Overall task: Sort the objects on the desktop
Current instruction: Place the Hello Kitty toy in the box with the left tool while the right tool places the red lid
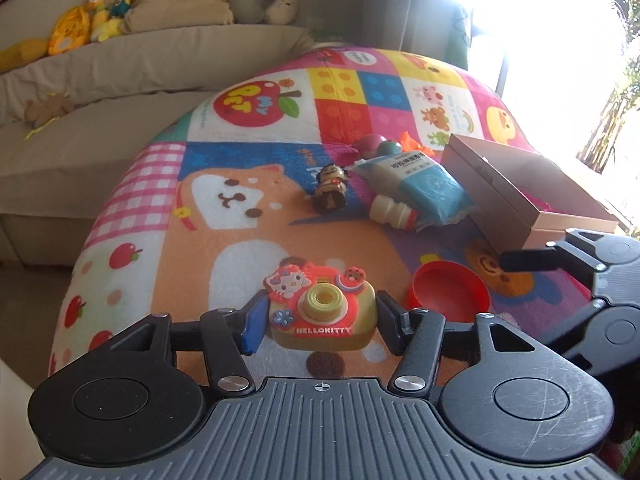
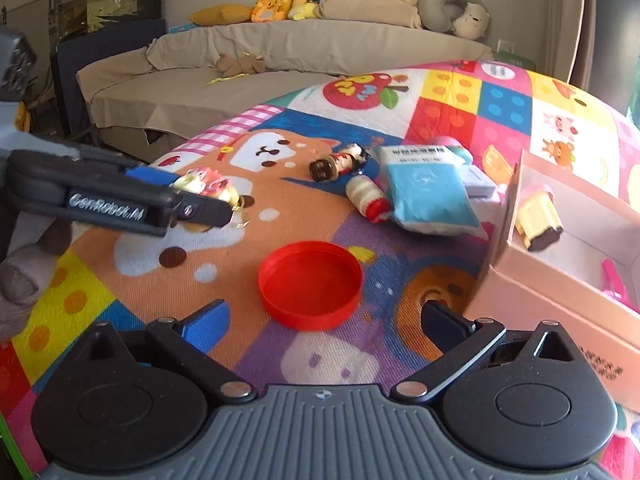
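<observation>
Left gripper (image 1: 323, 316) clamped closed; right gripper (image 2: 326, 322) spread wide.

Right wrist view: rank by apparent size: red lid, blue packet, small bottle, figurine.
1. red lid, nearest the camera, so its rank over the packet is unsure
2. blue packet
3-4. small bottle and figurine look alike; not ranked

In the right wrist view the pink box (image 2: 560, 280) runs off the right edge, its printed side label too blurred to read. The left tool (image 2: 224, 200) covers most of the toy camera (image 2: 208, 186). The pink ball (image 1: 370, 145) sits half behind the blue packet (image 1: 424, 188). Glare washes out the window (image 1: 540, 20).
</observation>
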`<state>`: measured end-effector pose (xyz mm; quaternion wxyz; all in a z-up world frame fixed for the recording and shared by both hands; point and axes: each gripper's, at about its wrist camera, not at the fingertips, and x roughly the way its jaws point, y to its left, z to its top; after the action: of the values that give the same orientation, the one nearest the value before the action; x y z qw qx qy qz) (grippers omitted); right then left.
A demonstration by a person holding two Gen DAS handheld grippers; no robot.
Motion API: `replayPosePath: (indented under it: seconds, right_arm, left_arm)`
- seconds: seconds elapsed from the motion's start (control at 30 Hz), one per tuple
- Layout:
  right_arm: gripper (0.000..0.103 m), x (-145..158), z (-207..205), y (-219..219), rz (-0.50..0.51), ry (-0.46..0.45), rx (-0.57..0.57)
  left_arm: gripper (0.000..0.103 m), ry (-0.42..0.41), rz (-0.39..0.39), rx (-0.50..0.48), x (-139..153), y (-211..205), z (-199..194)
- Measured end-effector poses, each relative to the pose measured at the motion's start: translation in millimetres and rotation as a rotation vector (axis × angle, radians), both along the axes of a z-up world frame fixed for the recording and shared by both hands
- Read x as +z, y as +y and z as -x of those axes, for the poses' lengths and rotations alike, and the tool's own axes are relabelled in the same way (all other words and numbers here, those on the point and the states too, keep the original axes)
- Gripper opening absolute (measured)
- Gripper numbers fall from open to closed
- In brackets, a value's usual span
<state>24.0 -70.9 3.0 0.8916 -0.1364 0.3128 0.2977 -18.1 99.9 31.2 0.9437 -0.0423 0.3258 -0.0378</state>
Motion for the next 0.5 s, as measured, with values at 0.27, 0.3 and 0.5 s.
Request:
replayPosePath:
  seconds: [0.27,0.3,0.5]
  right_arm:
    - [0.064,6,-7,7,0.033,0.095,0.005]
    - [0.064,10,-1,0,0.030,0.096,0.005]
    - [0.064,49,46,-87,0.016,0.051,-0.083]
  left_arm:
    - [0.061,0.009,0.012,0.001,5,-3,27]
    - [0.061,0.001,0.010,-0.011,7,-8,29]
    - [0.061,-0.092,0.007,-0.136,37,-53,35]
